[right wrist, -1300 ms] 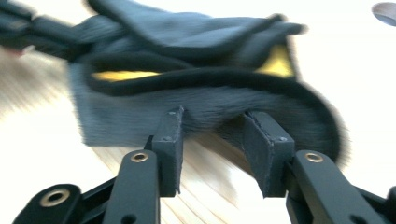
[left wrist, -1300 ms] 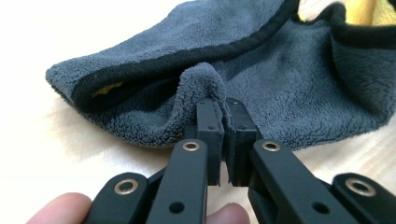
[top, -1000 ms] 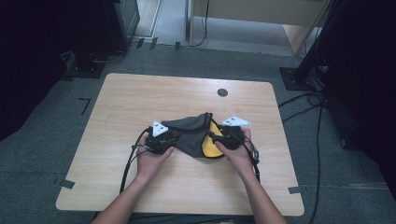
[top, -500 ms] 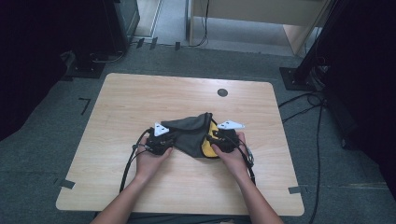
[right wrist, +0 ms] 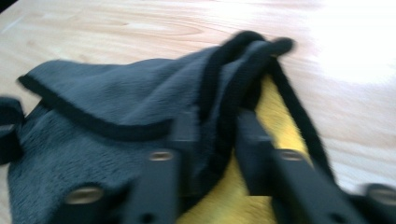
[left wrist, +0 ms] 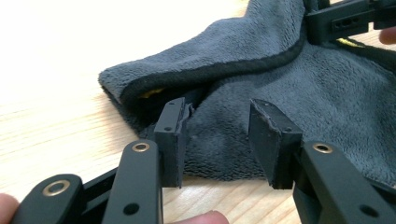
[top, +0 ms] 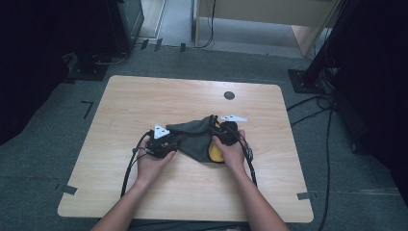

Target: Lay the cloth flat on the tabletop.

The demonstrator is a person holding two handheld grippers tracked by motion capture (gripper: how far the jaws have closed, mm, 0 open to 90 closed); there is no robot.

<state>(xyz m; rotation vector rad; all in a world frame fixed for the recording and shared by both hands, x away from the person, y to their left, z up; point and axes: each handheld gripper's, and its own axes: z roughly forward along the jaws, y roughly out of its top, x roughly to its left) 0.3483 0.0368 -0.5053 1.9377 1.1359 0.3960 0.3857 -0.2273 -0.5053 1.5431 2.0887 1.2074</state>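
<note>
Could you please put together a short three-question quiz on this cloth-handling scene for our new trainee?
1. True or false: the left gripper has its pads pressed on the grey cloth.
2. What colour is the cloth's other face, seen beside the right gripper?
3. Which stands on the wooden table: (a) only the cloth, (b) cloth and a bowl, (c) cloth and a box?

Key
1. False: its jaws stand apart, having just opened, with the cloth lying beyond them.
2. Yellow.
3. (a). The right gripper's jaws, just closing, pinch a black-edged fold.

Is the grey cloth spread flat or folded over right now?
Folded: the grey cloth lies bunched, its black edge doubled over itself, yellow underside showing at the right.
</note>
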